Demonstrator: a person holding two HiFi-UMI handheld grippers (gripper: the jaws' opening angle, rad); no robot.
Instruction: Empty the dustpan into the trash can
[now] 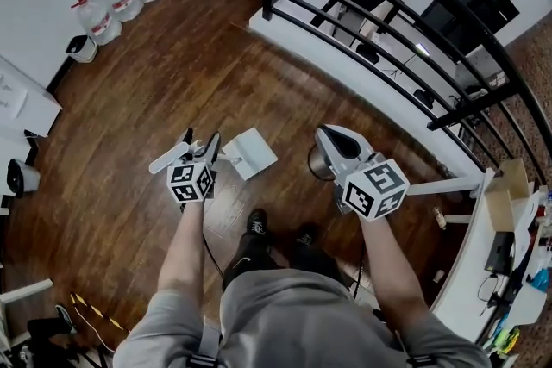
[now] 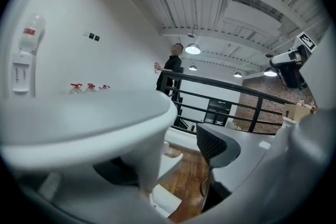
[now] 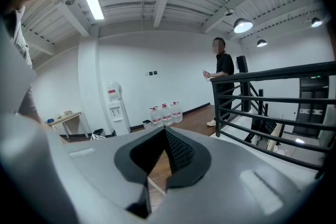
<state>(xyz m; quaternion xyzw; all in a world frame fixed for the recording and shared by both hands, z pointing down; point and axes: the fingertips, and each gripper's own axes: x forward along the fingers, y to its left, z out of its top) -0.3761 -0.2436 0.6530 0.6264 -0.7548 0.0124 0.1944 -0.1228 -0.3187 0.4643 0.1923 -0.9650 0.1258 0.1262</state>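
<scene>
Presently you are hovering the left gripper (image 1: pixel 191 149), jaws wide and empty, beside the dustpan (image 1: pixel 252 152), risking knocking it and spilling short of the trash can (image 1: pixel 316 166), while the right gripper (image 1: pixel 332 140) is hanging nearly closed on nothing.

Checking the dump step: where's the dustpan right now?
Head view, centre-left: the white dustpan is just right of the left gripper, with the trash can further right.

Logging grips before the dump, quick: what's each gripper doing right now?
Left gripper: open, with the white dustpan handle by one jaw and the other pad clear of it.
Right gripper: shut, empty.
</scene>
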